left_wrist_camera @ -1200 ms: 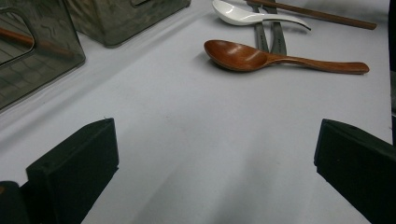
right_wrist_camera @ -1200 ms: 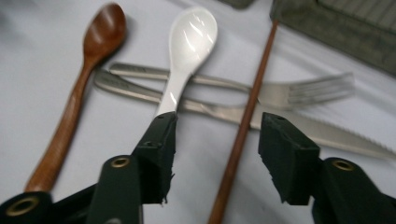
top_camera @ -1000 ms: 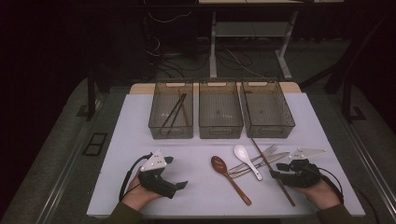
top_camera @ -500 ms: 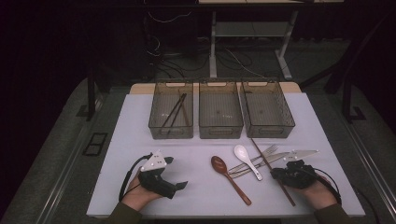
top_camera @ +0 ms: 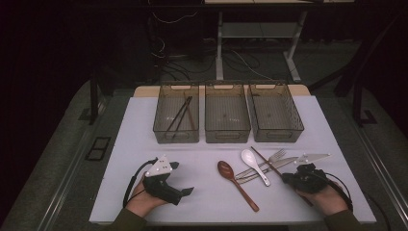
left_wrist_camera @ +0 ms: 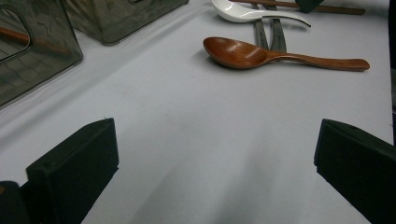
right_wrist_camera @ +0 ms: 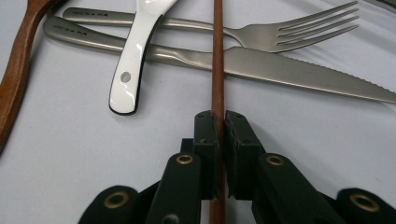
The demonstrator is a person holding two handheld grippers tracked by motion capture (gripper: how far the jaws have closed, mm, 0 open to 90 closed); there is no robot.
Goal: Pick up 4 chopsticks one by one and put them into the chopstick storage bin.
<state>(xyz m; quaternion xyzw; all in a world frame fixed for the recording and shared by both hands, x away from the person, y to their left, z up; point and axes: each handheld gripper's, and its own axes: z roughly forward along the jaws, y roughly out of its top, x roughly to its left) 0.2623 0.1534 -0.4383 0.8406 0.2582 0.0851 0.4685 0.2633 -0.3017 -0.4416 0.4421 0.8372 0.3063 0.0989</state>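
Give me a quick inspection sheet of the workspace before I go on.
Surface: white table, flat, no spills seen.
Job's things: brown chopstick lying across the knife and fork; left bin already holds dark sticks.
Clutter: white spoon and wooden spoon beside the pile; middle bin and right bin look empty.
Grippers: right gripper has just been closing, pads now pressed on the chopstick; left gripper open, resting on the table.
Cables: a black lead loops from each gripper.
Surroundings: dark floor, desk legs and wires behind the table.

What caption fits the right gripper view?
Right gripper clamps brown wooden chopstick lying across steel knife and fork.
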